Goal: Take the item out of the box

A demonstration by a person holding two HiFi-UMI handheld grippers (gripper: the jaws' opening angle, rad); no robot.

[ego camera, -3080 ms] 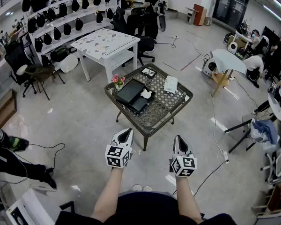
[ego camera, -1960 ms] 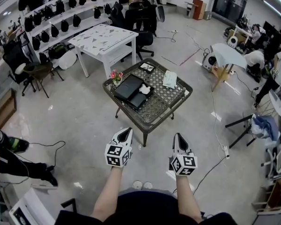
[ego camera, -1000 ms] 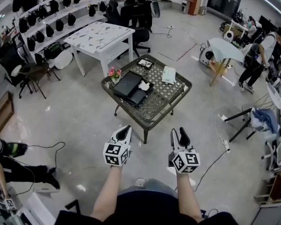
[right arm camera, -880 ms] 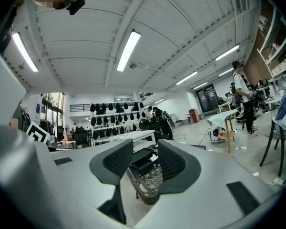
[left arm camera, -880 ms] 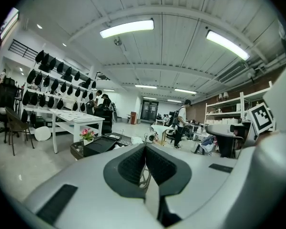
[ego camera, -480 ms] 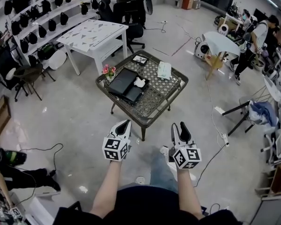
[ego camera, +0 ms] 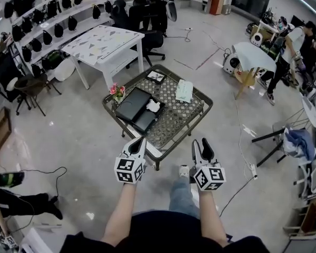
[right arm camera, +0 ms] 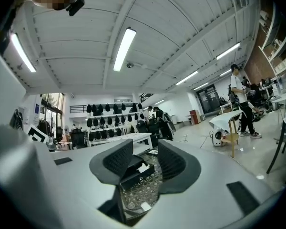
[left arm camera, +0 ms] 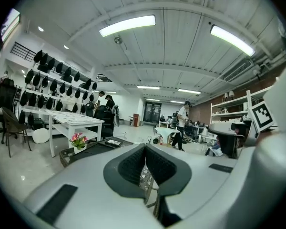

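Note:
A flat black box (ego camera: 135, 111) lies open on the low mesh-topped table (ego camera: 175, 121), with a small white item (ego camera: 154, 106) in it. Both grippers hover side by side short of the table's near edge, apart from the box. My left gripper (ego camera: 140, 141) is shut, its pads pressed together with nothing between them (left arm camera: 144, 163). My right gripper (ego camera: 201, 147) is open and empty. Through its gap (right arm camera: 145, 163) the right gripper view shows the black box (right arm camera: 131, 171) and the white item (right arm camera: 143, 168).
Pink flowers (ego camera: 116, 90), a small picture frame (ego camera: 156, 77) and a pale packet (ego camera: 184, 90) also sit on the table. A white table (ego camera: 102, 42), office chairs (ego camera: 152, 22) and bag shelves (ego camera: 52, 15) stand behind. A person (ego camera: 290, 46) and a cable (ego camera: 241, 141) are at the right.
The person has walked forward, so the low table is now much closer to both grippers. The right gripper's jaws stand wider apart than in the earliest frames. The left gripper stays shut.

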